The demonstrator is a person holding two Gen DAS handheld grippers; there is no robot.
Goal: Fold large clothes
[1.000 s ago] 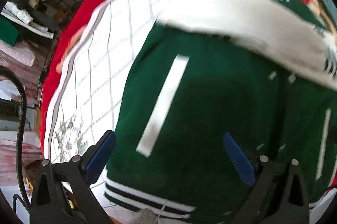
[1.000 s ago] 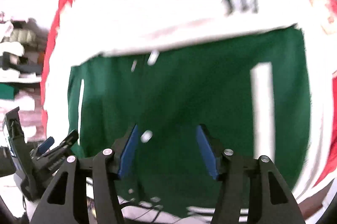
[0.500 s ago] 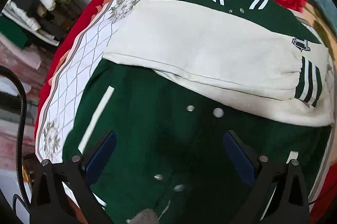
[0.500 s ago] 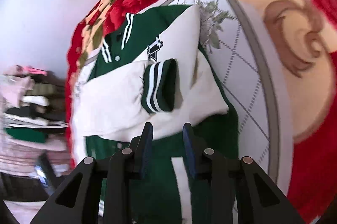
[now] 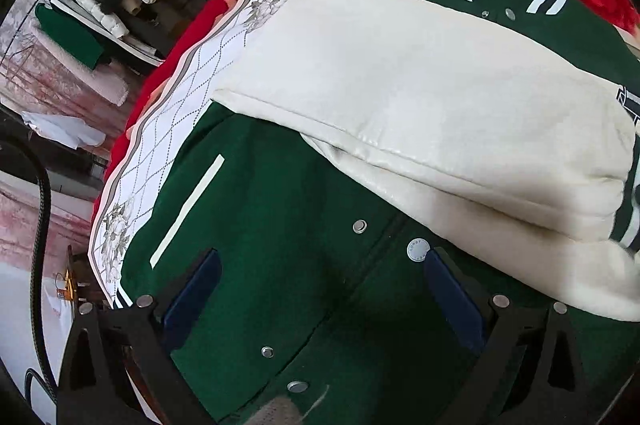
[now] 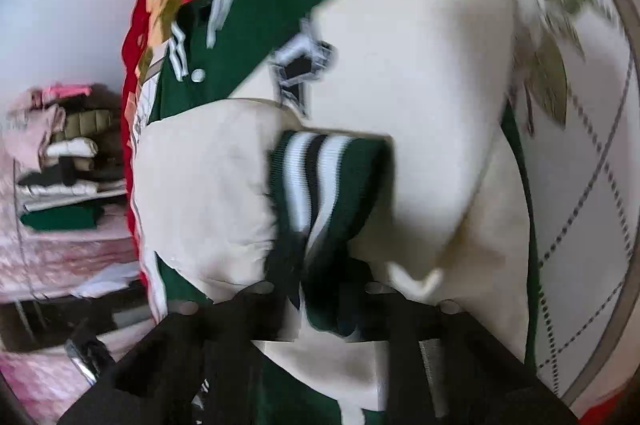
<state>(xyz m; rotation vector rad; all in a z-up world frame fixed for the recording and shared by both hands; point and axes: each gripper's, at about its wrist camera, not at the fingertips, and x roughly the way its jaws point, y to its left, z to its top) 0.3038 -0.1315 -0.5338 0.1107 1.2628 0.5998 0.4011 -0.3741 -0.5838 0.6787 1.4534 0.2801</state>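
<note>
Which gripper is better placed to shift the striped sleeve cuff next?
Right. The right gripper is closing with the striped cuff between its fingers. The left gripper stands open over the green jacket front, nothing between its jaws, away from the cuff.

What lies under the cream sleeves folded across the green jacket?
Under the cream leather-look sleeves lies the green varsity jacket's snap-buttoned front; its chest is covered, with only part of a crest showing.
</note>
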